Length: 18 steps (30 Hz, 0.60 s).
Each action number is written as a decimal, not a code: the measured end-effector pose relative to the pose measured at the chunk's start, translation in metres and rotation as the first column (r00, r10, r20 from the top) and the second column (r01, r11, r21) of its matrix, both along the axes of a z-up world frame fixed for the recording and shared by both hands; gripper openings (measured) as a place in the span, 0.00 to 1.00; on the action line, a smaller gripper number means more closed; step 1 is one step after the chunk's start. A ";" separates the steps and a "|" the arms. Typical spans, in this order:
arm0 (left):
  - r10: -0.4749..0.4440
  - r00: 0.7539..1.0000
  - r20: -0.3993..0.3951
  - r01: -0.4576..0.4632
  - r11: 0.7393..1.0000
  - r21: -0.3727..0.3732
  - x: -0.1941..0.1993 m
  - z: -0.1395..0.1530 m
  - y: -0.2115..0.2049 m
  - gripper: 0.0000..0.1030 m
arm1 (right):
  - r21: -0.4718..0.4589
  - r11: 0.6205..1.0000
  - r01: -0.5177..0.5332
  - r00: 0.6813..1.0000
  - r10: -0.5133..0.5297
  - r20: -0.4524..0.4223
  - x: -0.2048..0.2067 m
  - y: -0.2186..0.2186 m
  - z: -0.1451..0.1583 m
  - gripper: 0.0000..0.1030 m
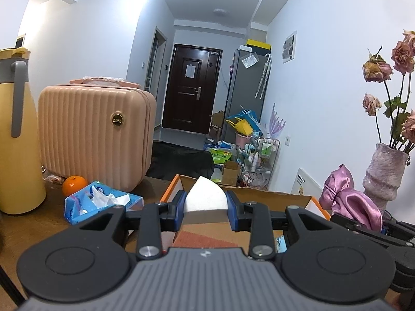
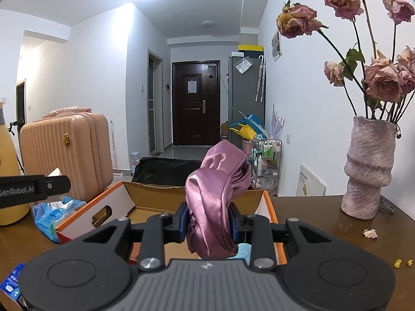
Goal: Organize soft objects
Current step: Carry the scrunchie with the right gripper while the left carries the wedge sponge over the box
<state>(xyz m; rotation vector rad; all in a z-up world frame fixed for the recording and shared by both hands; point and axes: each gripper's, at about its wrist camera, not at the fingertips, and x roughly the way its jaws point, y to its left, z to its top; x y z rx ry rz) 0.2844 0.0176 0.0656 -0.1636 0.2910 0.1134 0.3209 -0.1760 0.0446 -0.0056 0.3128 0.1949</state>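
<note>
My left gripper (image 1: 206, 204) is shut on a white wedge-shaped sponge (image 1: 205, 197) and holds it over the near edge of an open cardboard box (image 1: 272, 197) with an orange rim. My right gripper (image 2: 208, 220) is shut on a bunched pink satin cloth (image 2: 215, 194) and holds it over the same box (image 2: 155, 197). The cloth also shows at the right of the left wrist view (image 1: 347, 197). The left gripper's arm shows at the left of the right wrist view (image 2: 33, 188). A light blue soft item (image 2: 243, 250) lies in the box under the cloth.
On the brown table stand a pink ribbed case (image 1: 96, 134), a yellow jug (image 1: 15, 129), an orange (image 1: 74, 184), a blue tissue pack (image 1: 101, 202) and a vase of dried roses (image 2: 368, 168). Fallen petals (image 2: 371, 233) lie near the vase.
</note>
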 end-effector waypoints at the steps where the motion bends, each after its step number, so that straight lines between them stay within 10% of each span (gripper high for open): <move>1: 0.000 1.000 -0.002 0.000 1.000 0.001 0.003 -0.001 0.000 0.32 | -0.002 1.000 0.000 1.000 0.000 -0.002 0.002 0.001 -0.001 0.29; 18: 0.015 0.999 -0.044 -0.013 0.999 0.034 0.056 -0.013 -0.004 0.32 | -0.048 0.999 0.000 0.999 -0.002 -0.048 0.050 0.009 -0.010 0.29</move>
